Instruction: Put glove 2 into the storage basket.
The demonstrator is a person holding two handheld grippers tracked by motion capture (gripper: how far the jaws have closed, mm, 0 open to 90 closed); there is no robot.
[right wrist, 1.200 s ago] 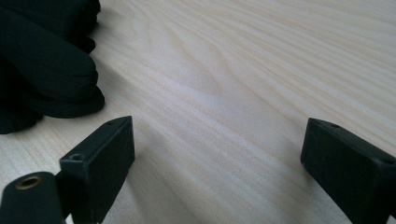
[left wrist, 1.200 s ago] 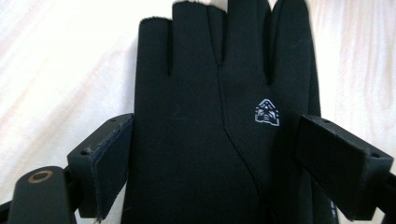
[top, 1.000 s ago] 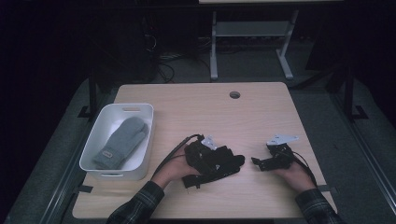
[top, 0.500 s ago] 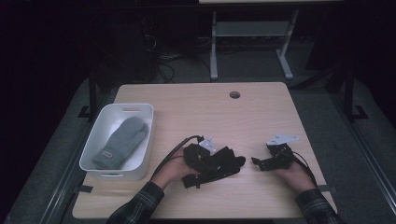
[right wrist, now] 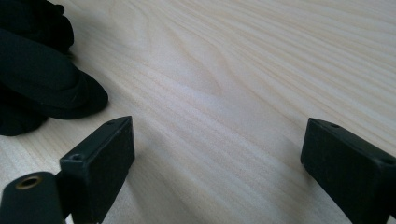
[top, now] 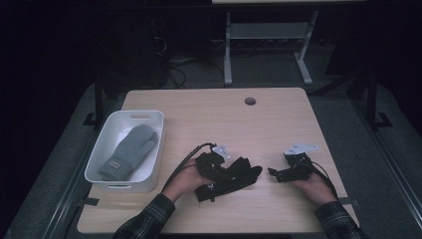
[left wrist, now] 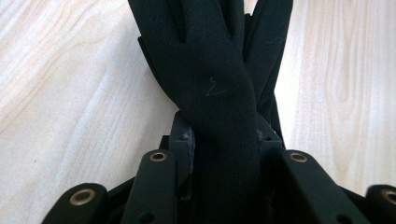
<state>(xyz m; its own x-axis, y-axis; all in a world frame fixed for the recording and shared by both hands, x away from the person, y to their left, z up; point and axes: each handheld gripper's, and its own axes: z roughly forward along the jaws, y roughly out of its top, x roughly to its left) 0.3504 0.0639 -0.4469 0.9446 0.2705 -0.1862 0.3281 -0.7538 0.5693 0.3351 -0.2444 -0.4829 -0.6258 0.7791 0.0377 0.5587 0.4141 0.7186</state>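
Hidden: the black glove (left wrist: 219, 93) has its cuff lost between the jaws.
Left gripper (top: 247, 175): jaws have just been closing, now clamped on the glove, which lies on the table (top: 209, 114).
Right gripper (right wrist: 217, 154): jaws wide, nothing between.
Tray (top: 102, 154): holds a grey mitten (top: 130, 152).
Room: dark.

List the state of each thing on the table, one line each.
Black glove: flat on the table, cuff clamped.
Left gripper: jaws just closing, shut on the glove.
Right gripper: open, holding nothing.
Grey mitten: lying in the bin.
White bin: upright, holding the mitten.
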